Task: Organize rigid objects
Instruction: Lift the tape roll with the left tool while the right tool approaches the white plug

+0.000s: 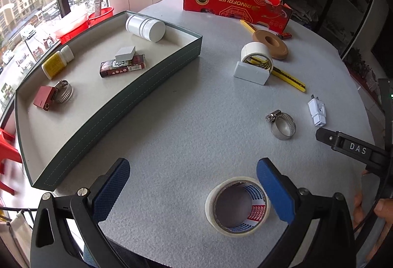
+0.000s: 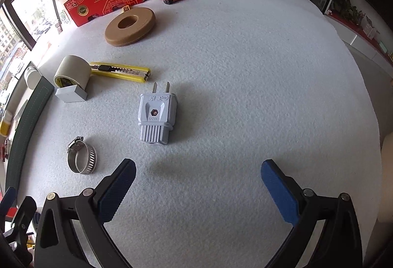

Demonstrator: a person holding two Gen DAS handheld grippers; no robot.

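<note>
right gripper (image 2: 197, 168) spread, bare felt around plug (image 2: 157, 115)

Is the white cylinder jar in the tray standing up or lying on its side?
On its side. The white jar lies in the tray, its flat round end facing sideways.

Bright daylight floods in from the window (image 1: 36, 12) at left — overexposed there; soft shadows fall rightward, and fisheye edges bend and darken.
</note>
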